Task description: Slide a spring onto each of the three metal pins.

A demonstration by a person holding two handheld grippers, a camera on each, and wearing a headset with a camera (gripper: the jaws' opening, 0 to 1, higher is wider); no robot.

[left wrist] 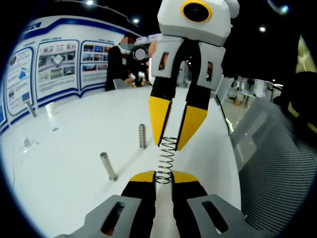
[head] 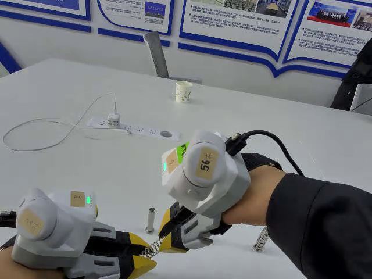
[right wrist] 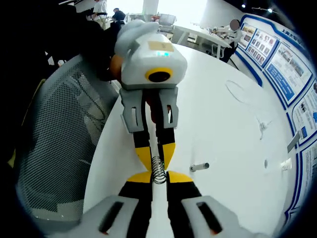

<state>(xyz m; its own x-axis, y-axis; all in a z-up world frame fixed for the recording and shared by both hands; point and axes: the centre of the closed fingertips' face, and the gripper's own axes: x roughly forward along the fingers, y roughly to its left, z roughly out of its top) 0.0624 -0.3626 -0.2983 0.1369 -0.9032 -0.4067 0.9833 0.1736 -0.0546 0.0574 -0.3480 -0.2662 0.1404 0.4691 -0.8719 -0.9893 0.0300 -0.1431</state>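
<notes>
A small steel spring (head: 152, 247) stretches between my two grippers just above the white table (head: 70, 174). My left gripper (head: 145, 256) is shut on one end (left wrist: 163, 176). My right gripper (head: 165, 239) is shut on the other end (right wrist: 157, 173), facing the left one tip to tip. In the left gripper view the right gripper (left wrist: 171, 141) comes down from above, and in the right gripper view the left gripper (right wrist: 156, 153) does the same. A bare metal pin (head: 151, 220) stands upright just behind the spring (left wrist: 108, 166) (right wrist: 199, 167). Another pin (head: 261, 238) wears a spring (left wrist: 142, 136).
A white power strip (head: 133, 129) with a plugged-in charger and looping cable (head: 35, 131) lies mid-table. A paper cup (head: 183, 91) stands farther back, with a grey chair (head: 156, 53) behind it. A mesh chair (left wrist: 270, 163) sits at the table's near edge.
</notes>
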